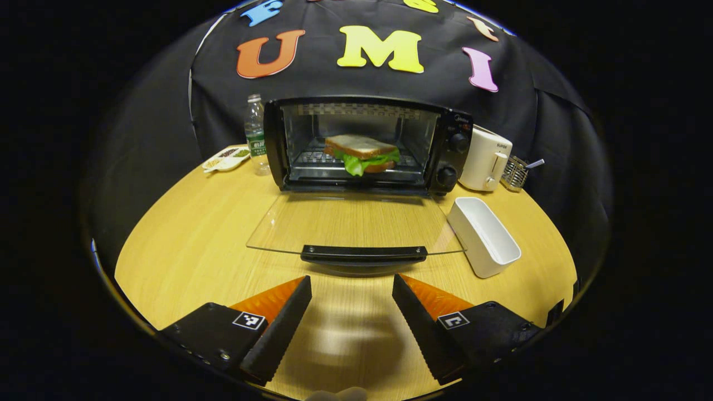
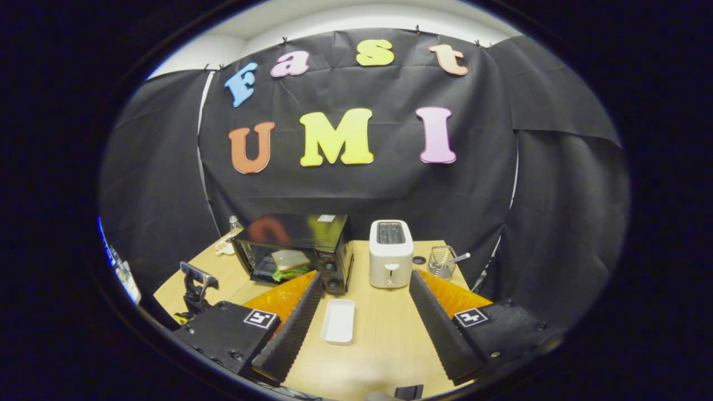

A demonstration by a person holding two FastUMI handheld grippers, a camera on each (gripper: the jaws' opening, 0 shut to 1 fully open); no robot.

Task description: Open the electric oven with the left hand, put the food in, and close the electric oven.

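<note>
The black electric oven (image 1: 452,146) stands at the back of the wooden table with its glass door (image 1: 334,225) folded down flat. The door's dark handle (image 1: 364,253) lies nearest me. A sandwich (image 1: 362,153) with white bread and green lettuce rests on the rack inside. My left gripper (image 1: 351,279) is open just short of the handle, touching nothing. In the right gripper view the oven (image 2: 303,234) and sandwich (image 2: 289,262) sit below, left of centre. My right gripper (image 2: 366,274) hangs high above the table, open and holding nothing.
An empty white rectangular dish (image 1: 483,236) lies right of the door, with a white toaster (image 1: 486,159) and a wire basket (image 1: 515,172) behind it. A water bottle (image 1: 255,133) and a small condiment dish (image 1: 225,159) stand left of the oven.
</note>
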